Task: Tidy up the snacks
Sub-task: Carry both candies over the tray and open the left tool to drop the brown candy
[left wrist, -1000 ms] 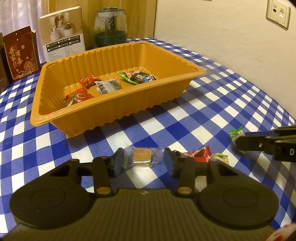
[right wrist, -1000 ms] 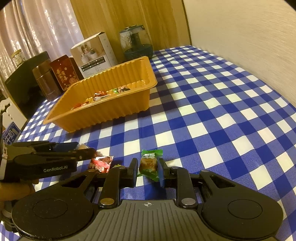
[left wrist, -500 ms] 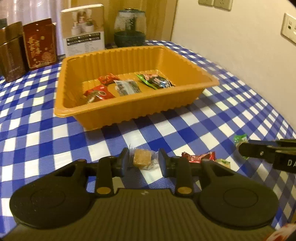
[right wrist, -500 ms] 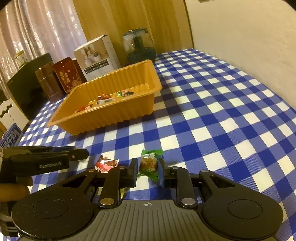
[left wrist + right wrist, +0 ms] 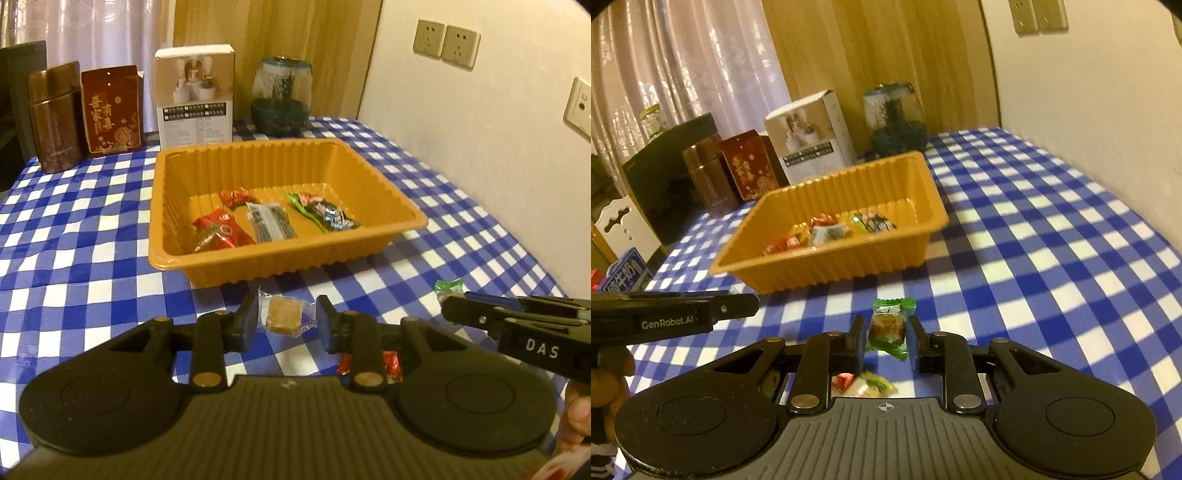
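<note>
Both tools have risen off the table: left pinching the brown candy, right the green one.

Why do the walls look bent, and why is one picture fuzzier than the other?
Left wrist view: fairly sharp, warm yellowish light; the fisheye lens bows the wall sockets, and the orange tray casts a soft shadow on the checked cloth. Right wrist view: same curving, but the tablecloth on the right smears with blur, while the green candy between the fingers stays clear.
</note>
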Demonstrator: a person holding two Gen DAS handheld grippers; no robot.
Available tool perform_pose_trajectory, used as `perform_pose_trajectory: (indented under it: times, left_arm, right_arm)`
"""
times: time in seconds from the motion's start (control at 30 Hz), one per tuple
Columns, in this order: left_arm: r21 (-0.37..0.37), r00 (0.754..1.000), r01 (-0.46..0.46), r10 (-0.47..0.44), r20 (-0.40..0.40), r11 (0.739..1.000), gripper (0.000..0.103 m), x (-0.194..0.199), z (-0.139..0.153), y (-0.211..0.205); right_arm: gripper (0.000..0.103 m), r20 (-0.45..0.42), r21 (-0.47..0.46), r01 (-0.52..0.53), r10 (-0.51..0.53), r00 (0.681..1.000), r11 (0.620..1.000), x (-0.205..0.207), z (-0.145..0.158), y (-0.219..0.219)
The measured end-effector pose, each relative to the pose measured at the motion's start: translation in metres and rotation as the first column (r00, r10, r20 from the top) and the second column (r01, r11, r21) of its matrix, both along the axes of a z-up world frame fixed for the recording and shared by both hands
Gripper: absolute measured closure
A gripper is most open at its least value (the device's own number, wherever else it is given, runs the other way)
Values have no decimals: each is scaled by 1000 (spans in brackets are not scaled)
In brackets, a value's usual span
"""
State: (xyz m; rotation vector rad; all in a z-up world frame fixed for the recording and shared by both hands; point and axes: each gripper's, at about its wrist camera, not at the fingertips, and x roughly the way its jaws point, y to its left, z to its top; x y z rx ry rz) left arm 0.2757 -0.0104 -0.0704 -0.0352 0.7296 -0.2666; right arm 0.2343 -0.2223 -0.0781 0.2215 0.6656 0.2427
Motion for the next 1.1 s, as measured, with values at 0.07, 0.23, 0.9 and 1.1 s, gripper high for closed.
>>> perform_pose_trajectory:
  times: [0.07, 0.23, 0.9, 1.1]
  left_arm:
    - [-10, 1000, -9, 9, 6, 1000, 73, -1, 5, 2]
    - [-30, 999, -33, 34, 12, 999, 73, -3, 13, 7]
    - [-62, 991, -91, 96, 89, 994, 73, 37, 42, 16]
    - [-65, 991, -103, 108, 82, 993, 73, 56, 40, 21]
  right_arm:
    - [80, 13, 0, -8, 8, 1000, 1000, 1, 5, 3]
    - [80, 47, 3, -29, 29, 998, 1000, 8, 20, 9]
    - [80, 130, 36, -32, 27, 991, 999, 75, 52, 16]
    - [80, 126, 32, -33, 29, 992, 999, 97, 48, 21]
